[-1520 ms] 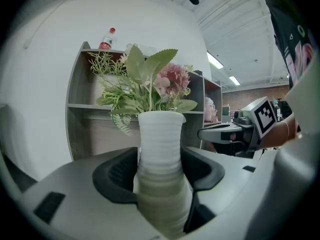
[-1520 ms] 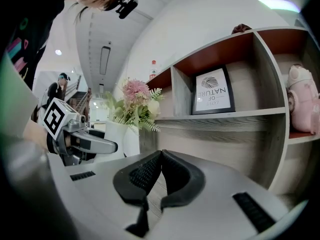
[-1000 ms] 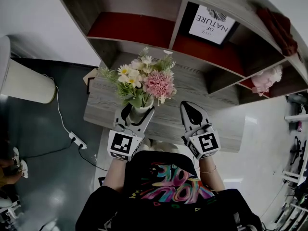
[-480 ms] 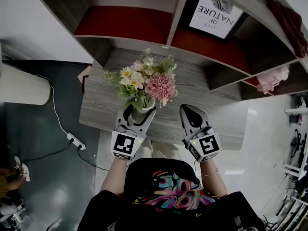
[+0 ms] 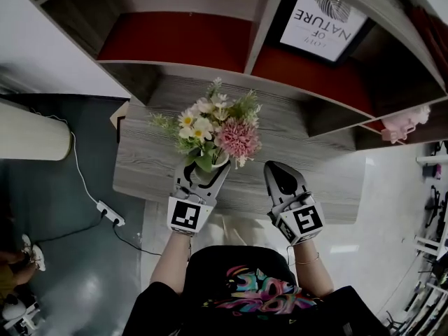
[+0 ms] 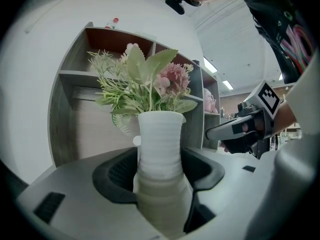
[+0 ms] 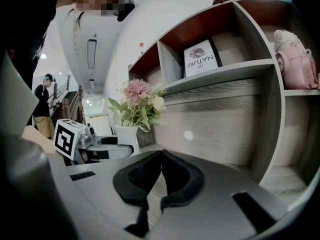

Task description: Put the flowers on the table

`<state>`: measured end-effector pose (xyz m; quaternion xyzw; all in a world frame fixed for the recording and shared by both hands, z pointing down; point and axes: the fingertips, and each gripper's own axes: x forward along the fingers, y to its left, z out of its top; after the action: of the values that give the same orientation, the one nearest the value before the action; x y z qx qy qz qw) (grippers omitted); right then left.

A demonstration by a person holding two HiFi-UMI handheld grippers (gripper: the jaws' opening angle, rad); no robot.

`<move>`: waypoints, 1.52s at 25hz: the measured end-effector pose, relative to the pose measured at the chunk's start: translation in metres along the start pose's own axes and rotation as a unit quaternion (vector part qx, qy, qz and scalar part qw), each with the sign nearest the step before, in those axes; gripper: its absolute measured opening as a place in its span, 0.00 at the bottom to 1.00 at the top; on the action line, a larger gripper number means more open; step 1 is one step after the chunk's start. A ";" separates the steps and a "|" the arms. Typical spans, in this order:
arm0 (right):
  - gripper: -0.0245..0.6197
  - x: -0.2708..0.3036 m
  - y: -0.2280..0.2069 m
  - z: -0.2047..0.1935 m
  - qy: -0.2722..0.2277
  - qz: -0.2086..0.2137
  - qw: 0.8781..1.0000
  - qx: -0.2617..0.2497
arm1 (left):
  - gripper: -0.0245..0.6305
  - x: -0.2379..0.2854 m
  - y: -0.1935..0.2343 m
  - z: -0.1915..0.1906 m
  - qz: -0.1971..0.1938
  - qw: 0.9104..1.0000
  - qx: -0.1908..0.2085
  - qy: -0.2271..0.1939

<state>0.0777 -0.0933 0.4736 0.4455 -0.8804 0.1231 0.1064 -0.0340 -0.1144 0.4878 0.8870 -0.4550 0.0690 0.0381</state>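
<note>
Flowers (image 5: 222,130) further over the table (image 5: 143,156)
We have carried the vase (image 5: 210,165) forward in the left gripper (image 5: 202,176), closer to the shelf (image 5: 175,72).

The framed print (image 5: 323,14) reads "OF NATURE" in black capitals on white.

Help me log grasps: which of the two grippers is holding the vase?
The left gripper: its jaws clamp the white vase of flowers, while the right gripper has its jaws together on nothing.

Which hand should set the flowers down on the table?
Left, I'd say. The left gripper is clamped on the vase of flowers, over the table. The right gripper is shut on nothing, off to the side.
</note>
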 end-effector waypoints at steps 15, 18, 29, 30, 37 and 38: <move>0.06 -0.008 -0.007 -0.023 0.044 -0.012 0.999 0.006 | 0.47 0.019 -0.015 -0.018 -0.024 0.998 0.006 -0.064; 0.06 -0.010 -0.009 -0.026 0.054 -0.017 0.998 0.011 | 0.47 0.022 -0.017 -0.018 -0.037 0.996 0.048 -0.066; 0.06 -0.018 -0.016 -0.033 0.045 -0.025 0.999 0.008 | 0.47 0.032 -0.025 -0.027 -0.054 0.994 0.072 -0.061; 0.06 -0.019 -0.015 -0.033 0.046 -0.024 0.999 0.007 | 0.47 0.032 -0.026 -0.027 -0.054 0.994 0.072 -0.063; 0.06 -0.022 -0.010 -0.034 0.040 -0.030 0.999 0.016 | 0.49 0.025 -0.023 -0.034 -0.046 0.995 0.071 -0.061; 0.06 -0.022 -0.009 -0.034 0.039 -0.029 0.999 0.017 | 0.49 0.024 -0.023 -0.035 -0.045 0.995 0.069 -0.061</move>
<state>0.1009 -0.0713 0.5003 0.4677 -0.8599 0.1519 0.1371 -0.0051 -0.1155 0.5260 0.9097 -0.4100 0.0444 -0.0479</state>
